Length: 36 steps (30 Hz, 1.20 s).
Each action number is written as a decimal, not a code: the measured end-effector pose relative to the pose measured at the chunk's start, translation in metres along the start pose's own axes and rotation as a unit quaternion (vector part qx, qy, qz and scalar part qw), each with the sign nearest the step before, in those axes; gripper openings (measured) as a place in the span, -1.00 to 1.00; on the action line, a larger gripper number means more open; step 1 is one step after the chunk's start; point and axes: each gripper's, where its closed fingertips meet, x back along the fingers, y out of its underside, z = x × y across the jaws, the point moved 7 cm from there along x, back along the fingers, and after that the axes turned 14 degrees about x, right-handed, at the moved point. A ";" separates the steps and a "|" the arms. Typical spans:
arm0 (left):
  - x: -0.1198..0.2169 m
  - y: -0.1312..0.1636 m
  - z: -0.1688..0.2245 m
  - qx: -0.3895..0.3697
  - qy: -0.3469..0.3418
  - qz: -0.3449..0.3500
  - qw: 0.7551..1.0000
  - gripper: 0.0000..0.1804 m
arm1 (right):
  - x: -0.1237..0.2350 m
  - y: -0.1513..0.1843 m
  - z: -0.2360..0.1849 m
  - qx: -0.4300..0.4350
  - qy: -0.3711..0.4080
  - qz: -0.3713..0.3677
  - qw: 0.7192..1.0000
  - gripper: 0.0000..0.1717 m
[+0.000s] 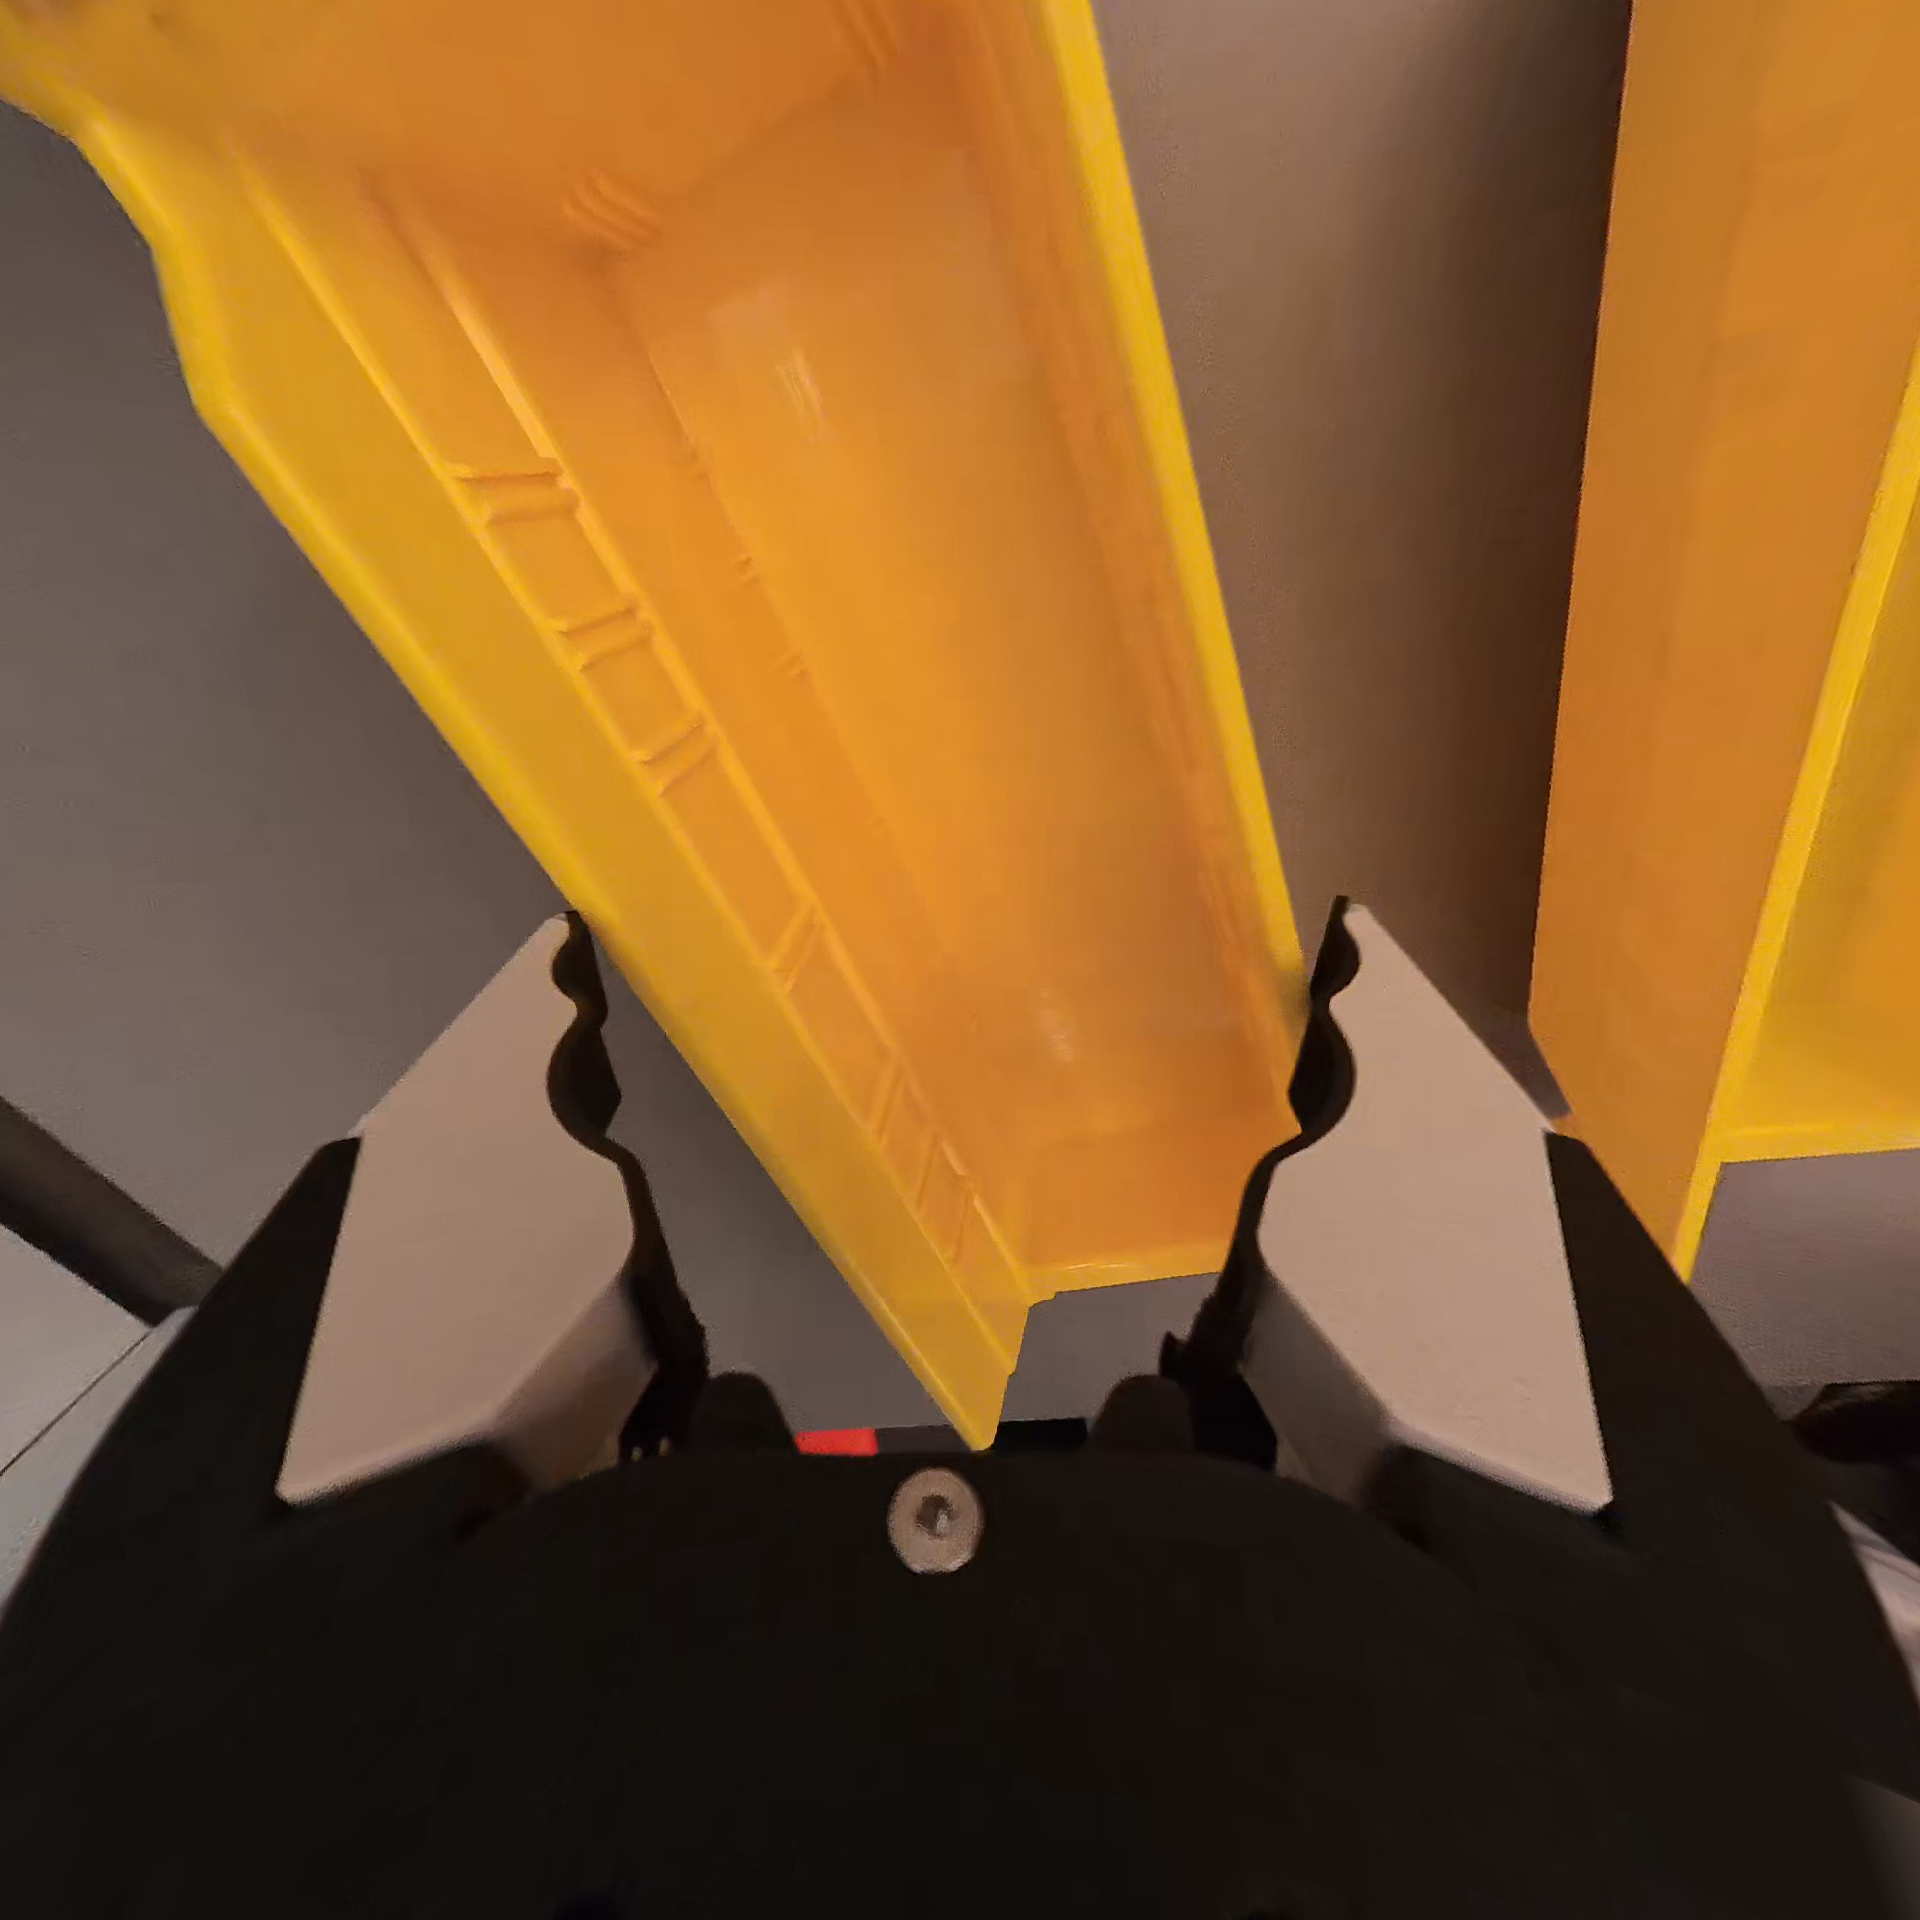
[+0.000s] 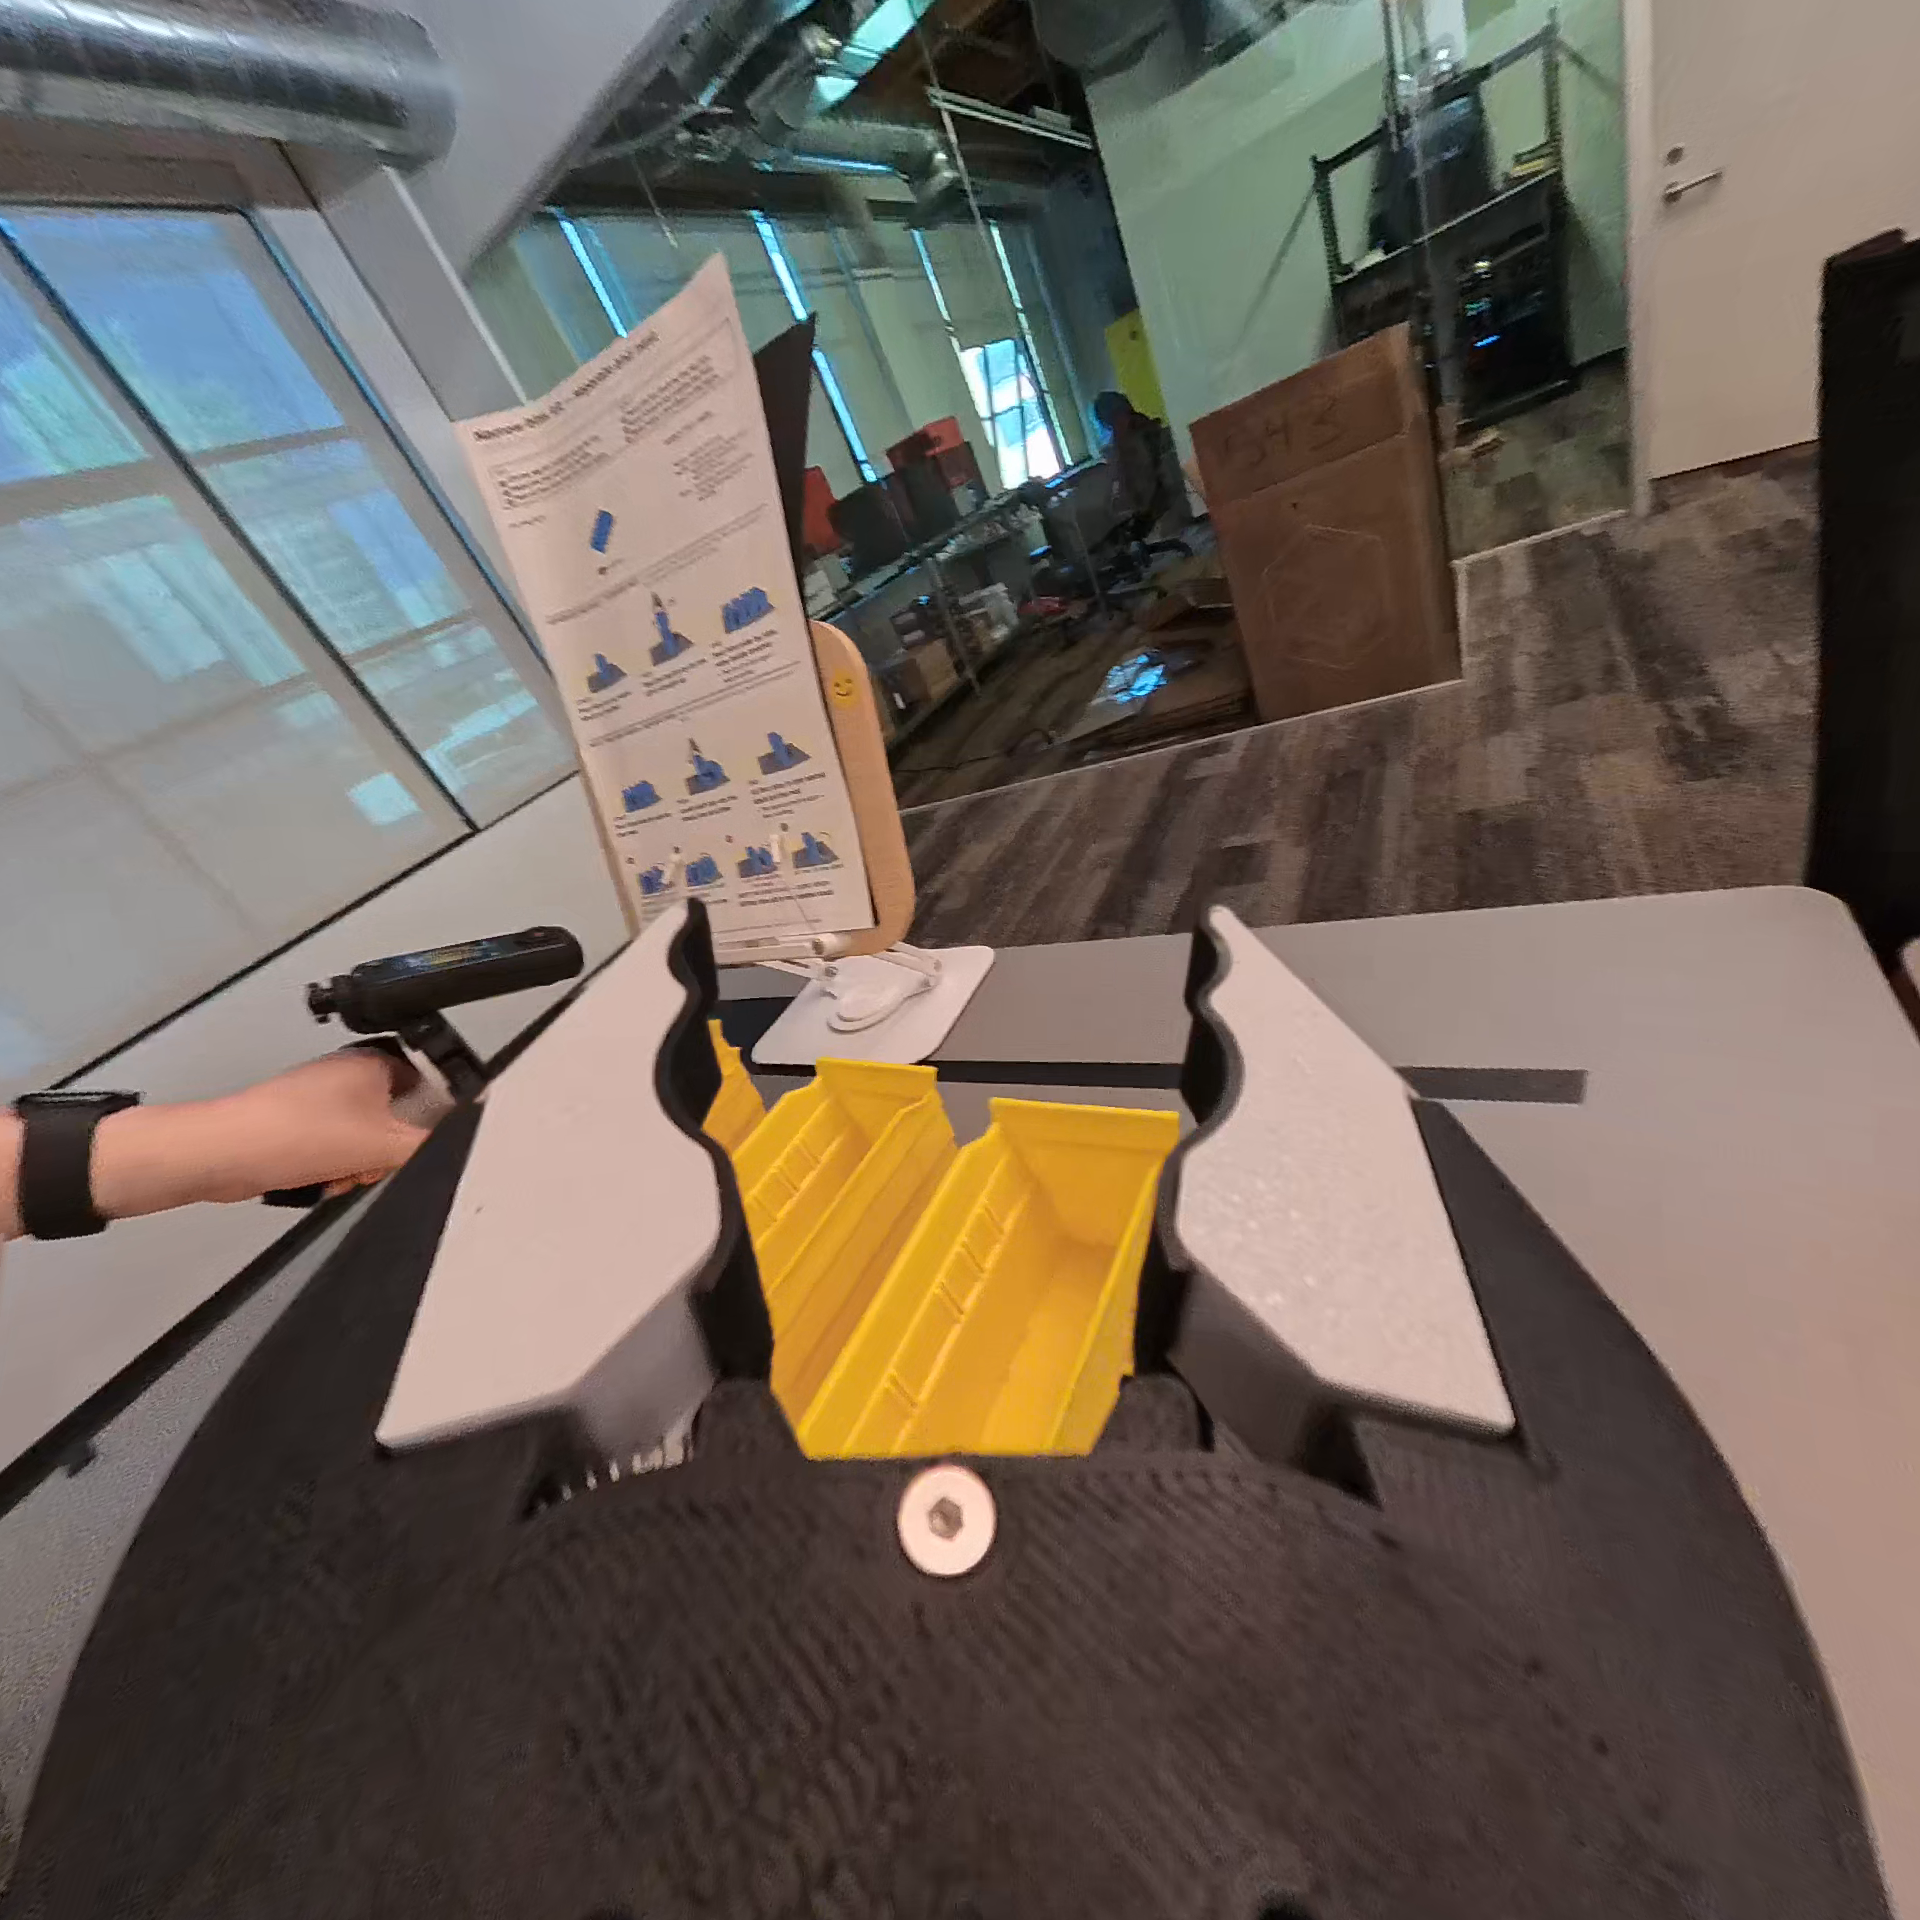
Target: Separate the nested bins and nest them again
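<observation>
In the left wrist view a long yellow bin lies slanted between the fingers of my left gripper. The right fingertip is at the bin's right rim. Grey table shows between the left pad and the bin's left wall, so the jaws stand open around it. A second yellow bin lies to the right. In the right wrist view my right gripper is open above three separate yellow bins side by side: the nearest, the middle one and the far left one.
An instruction sheet on a wooden stand rests on a white base behind the bins. A hand with a black wristband holds the left gripper's black handle at the left. The grey table ends at the right above carpet.
</observation>
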 end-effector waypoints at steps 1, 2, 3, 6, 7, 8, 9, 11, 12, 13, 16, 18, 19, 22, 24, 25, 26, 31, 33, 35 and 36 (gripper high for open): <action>0.001 0.000 0.001 -0.001 -0.004 0.000 1.000 0.46 | 0.000 0.001 0.002 0.001 0.006 -0.002 1.000 0.05; 0.002 0.000 0.001 0.000 -0.007 -0.003 1.000 0.44 | -0.001 0.001 0.002 0.000 0.006 -0.003 1.000 0.05; 0.002 0.000 0.001 0.001 -0.009 -0.004 1.000 0.42 | -0.002 0.002 0.002 -0.002 0.003 -0.004 1.000 0.05; 0.004 0.000 0.002 0.000 -0.020 -0.014 1.000 0.35 | -0.008 0.005 -0.001 -0.005 -0.010 -0.014 1.000 0.05; 0.005 0.000 0.003 -0.002 -0.023 -0.019 1.000 0.34 | -0.009 0.006 -0.002 -0.003 -0.010 -0.018 1.000 0.05; 0.006 0.000 0.004 -0.003 -0.025 -0.023 0.999 0.33 | -0.011 0.006 -0.003 0.000 -0.010 -0.021 1.000 0.05; 0.006 0.000 0.005 -0.005 -0.028 -0.025 0.999 0.31 | -0.012 0.007 -0.004 0.003 -0.010 -0.024 1.000 0.05; 0.008 -0.001 0.008 -0.010 -0.032 -0.028 0.999 0.29 | -0.013 0.007 -0.006 0.008 -0.013 -0.028 1.000 0.05; 0.010 -0.001 0.009 -0.013 -0.034 -0.030 0.999 0.27 | -0.014 0.008 -0.007 0.009 -0.014 -0.029 0.999 0.05; 0.011 -0.001 0.010 -0.014 -0.034 -0.029 0.999 0.25 | -0.014 0.008 -0.007 0.009 -0.015 -0.030 0.999 0.05; 0.018 -0.002 0.017 -0.018 -0.006 -0.035 0.999 -0.01 | -0.015 0.009 -0.006 0.007 -0.014 -0.031 0.999 0.05; 0.030 -0.004 0.030 0.005 0.071 -0.039 0.997 -0.92 | -0.015 0.009 -0.004 0.003 -0.014 -0.031 0.999 0.05; 0.035 -0.009 0.028 -0.010 0.061 -0.017 0.998 -0.93 | -0.014 0.009 -0.003 0.003 -0.013 -0.031 0.999 0.05; 0.041 -0.014 0.017 -0.043 -0.019 0.004 0.999 -0.33 | -0.012 0.009 -0.001 -0.001 -0.012 -0.031 0.999 0.05; 0.042 -0.013 0.014 -0.043 -0.026 0.000 0.999 -0.05 | -0.010 0.009 0.001 -0.004 -0.010 -0.027 1.000 0.05; 0.042 -0.013 0.012 -0.037 -0.029 0.003 0.999 0.03 | -0.010 0.009 0.002 -0.007 -0.009 -0.026 1.000 0.05; 0.041 -0.014 0.007 -0.029 -0.044 0.014 0.999 0.31 | -0.010 0.009 0.003 -0.008 -0.009 -0.026 1.000 0.05; 0.024 -0.010 -0.002 0.024 -0.050 -0.011 0.998 0.66 | -0.012 0.013 0.004 -0.013 -0.010 -0.035 0.999 0.05; 0.013 -0.008 -0.001 0.034 -0.049 -0.035 0.998 0.67 | -0.013 0.013 0.003 -0.012 -0.012 -0.039 0.999 0.05; 0.002 -0.006 0.003 0.031 -0.049 -0.051 0.997 0.63 | -0.014 0.014 0.003 -0.010 -0.013 -0.040 0.999 0.05; -0.002 -0.005 0.005 0.028 -0.051 -0.058 0.997 0.60 | -0.015 0.014 0.003 -0.011 -0.014 -0.042 0.999 0.05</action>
